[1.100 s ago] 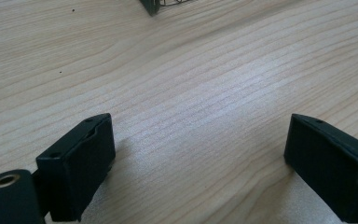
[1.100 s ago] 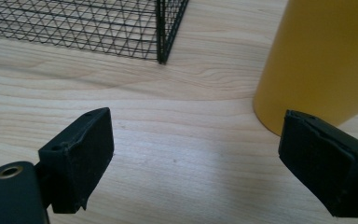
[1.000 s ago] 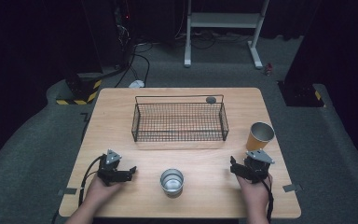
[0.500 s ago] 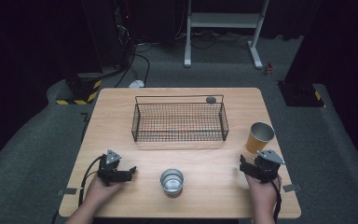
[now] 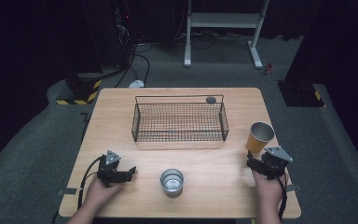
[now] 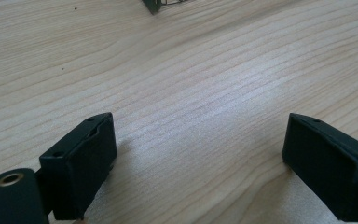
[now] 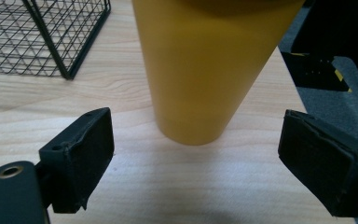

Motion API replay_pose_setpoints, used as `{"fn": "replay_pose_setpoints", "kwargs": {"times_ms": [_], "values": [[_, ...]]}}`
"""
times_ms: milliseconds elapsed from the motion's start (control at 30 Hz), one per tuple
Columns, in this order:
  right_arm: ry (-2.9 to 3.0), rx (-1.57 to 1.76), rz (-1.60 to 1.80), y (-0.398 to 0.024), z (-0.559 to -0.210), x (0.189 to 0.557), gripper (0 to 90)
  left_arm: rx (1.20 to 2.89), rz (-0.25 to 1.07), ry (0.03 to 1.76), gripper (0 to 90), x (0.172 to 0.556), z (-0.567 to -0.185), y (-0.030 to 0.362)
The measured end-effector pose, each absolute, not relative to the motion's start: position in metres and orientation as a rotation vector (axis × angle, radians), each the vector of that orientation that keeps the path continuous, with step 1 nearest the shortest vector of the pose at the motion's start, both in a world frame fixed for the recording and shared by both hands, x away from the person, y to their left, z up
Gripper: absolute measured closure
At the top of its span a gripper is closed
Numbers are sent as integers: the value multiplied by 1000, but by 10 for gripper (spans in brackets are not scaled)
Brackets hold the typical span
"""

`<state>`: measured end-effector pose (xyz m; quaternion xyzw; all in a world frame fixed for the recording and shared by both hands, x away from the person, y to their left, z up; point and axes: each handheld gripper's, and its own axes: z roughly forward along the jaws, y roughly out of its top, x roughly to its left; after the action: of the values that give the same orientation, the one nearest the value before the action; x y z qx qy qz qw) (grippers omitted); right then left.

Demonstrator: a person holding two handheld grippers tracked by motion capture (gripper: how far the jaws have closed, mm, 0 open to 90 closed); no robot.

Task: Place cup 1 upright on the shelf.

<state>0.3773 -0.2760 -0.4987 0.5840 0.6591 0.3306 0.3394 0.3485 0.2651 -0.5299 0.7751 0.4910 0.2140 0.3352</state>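
Dark floor surrounds my pale wooden table [image 5: 121, 107]. My yellow cup [image 5: 259, 137] stands upright near the table's right edge, mouth up, plain and smooth, narrowing toward its base. In my right gripper view its rim is cut off at the top. My right gripper [image 5: 256, 163] sits just behind it, jaws wide apart, touching nothing. My left gripper [image 5: 128, 171] has just been closing, with nothing between its jaws. Farther off stand a steel cup [image 5: 172, 181] and a wire basket [image 5: 180, 122].

Yellow cup [image 7: 205, 65] blocks right fingers [image 7: 81, 158] (sides clear).
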Motion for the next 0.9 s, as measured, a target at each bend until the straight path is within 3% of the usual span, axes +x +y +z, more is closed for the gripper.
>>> {"fn": "replay_pose_setpoints", "kwargs": {"times_ms": [900], "values": [[1665,1527,905,-280,-495,409,98,2019,559,1284,107,347,-530,265]]}}
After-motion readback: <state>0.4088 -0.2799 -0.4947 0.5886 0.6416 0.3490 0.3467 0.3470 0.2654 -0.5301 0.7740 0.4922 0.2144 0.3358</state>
